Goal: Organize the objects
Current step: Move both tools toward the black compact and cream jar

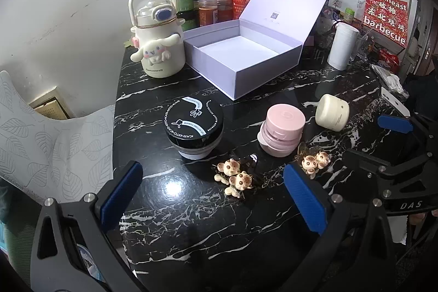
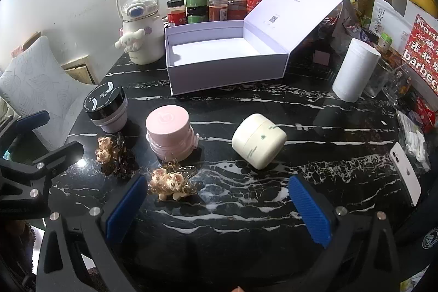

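A: Where is open room on the surface (image 1: 191,223)?
B: Along its near edge, under both tongs, left (image 1: 213,196) and right (image 2: 219,201), each spread wide, holding nothing.
A: The cream jar (image 2: 258,140)?
B: Mid-surface, tipped on its side, lid toward the far-left. The lavender box (image 2: 224,56) stands open near the far edge.
A: Hidden?
B: The phone (image 2: 405,177) is cut off at the right edge.

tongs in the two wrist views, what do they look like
Both the left tongs and the right tongs are black, angular plastic frames with silver screw heads. Each finger carries a ribbed blue pad. One frame bears white "DAS" lettering.
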Demonstrator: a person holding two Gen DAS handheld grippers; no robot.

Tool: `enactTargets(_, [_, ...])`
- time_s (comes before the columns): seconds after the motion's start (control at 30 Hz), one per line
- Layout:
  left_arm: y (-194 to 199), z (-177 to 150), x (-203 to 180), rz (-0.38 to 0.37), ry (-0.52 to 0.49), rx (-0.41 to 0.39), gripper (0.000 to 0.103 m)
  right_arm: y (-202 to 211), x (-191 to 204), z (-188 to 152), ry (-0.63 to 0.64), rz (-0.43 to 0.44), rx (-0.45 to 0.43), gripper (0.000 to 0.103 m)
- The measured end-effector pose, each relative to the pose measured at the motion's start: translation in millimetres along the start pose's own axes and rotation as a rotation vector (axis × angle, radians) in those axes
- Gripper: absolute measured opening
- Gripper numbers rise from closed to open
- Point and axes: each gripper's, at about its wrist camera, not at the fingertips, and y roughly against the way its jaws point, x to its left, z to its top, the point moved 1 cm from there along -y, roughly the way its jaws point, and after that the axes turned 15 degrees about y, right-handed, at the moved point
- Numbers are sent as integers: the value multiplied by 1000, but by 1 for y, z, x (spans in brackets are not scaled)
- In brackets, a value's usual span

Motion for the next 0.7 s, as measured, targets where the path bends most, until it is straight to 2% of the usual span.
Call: enactTargets(0.7, [2,0,-2,-10,1,3,103,0,-2,0,-1,-5,5,103])
